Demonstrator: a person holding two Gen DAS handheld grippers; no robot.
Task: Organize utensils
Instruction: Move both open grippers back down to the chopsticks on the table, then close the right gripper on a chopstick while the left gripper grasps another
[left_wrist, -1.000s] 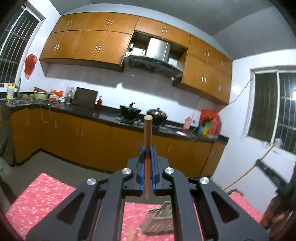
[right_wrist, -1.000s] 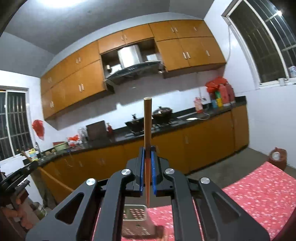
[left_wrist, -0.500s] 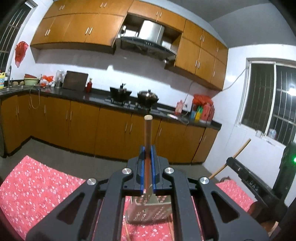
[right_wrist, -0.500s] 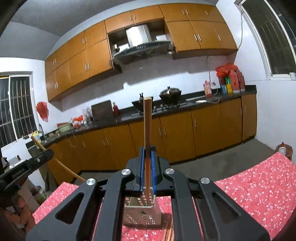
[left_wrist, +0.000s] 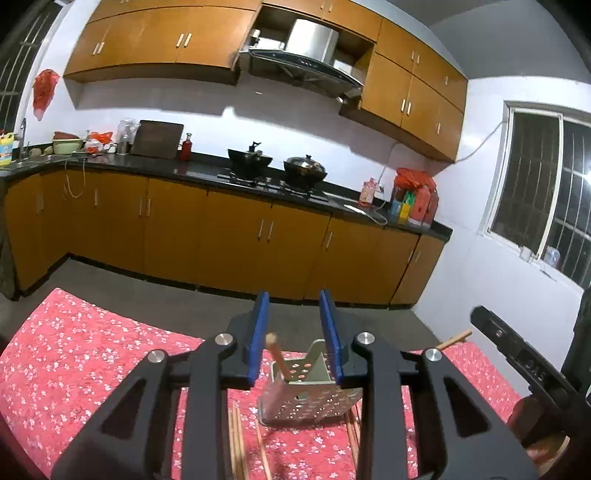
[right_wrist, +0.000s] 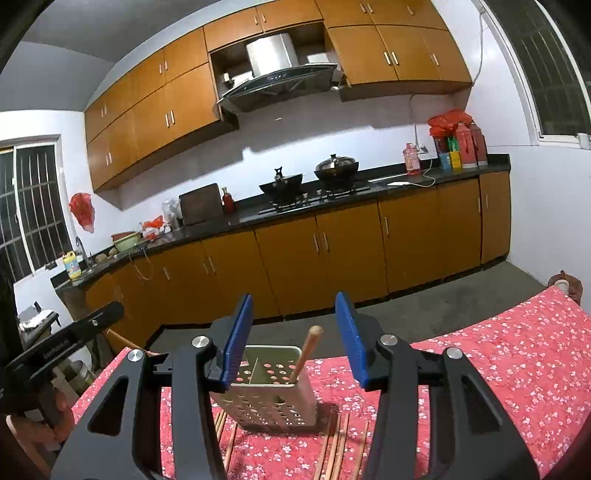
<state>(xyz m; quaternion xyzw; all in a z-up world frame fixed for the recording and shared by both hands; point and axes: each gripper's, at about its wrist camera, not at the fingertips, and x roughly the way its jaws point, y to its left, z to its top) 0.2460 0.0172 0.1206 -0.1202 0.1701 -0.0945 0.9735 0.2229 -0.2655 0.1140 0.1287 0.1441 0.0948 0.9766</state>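
A perforated metal utensil holder (left_wrist: 310, 402) (right_wrist: 266, 402) stands on the red floral tablecloth (left_wrist: 74, 369), just ahead of both grippers. My left gripper (left_wrist: 293, 299) is opening; a wooden chopstick (left_wrist: 276, 352) leans free between its blue pads, its lower end down in the holder. My right gripper (right_wrist: 294, 295) is opening wider. Another chopstick (right_wrist: 308, 349) tilts between its pads, untouched, and dips into the holder's right compartment. Several loose chopsticks (left_wrist: 236, 443) (right_wrist: 334, 450) lie flat on the cloth on both sides of the holder.
Each view shows the other gripper at its edge, with a short wooden end (left_wrist: 456, 338) (right_wrist: 120, 338) beside it; I cannot tell what that belongs to. Beyond the table's far edge is bare floor, then the orange cabinets (left_wrist: 236, 240) under a dark counter.
Both grippers sank toward the table and tipped down. Each held a chopstick upright in shut jaws; the jaws have now parted and both chopsticks have dropped and lean at the holder.
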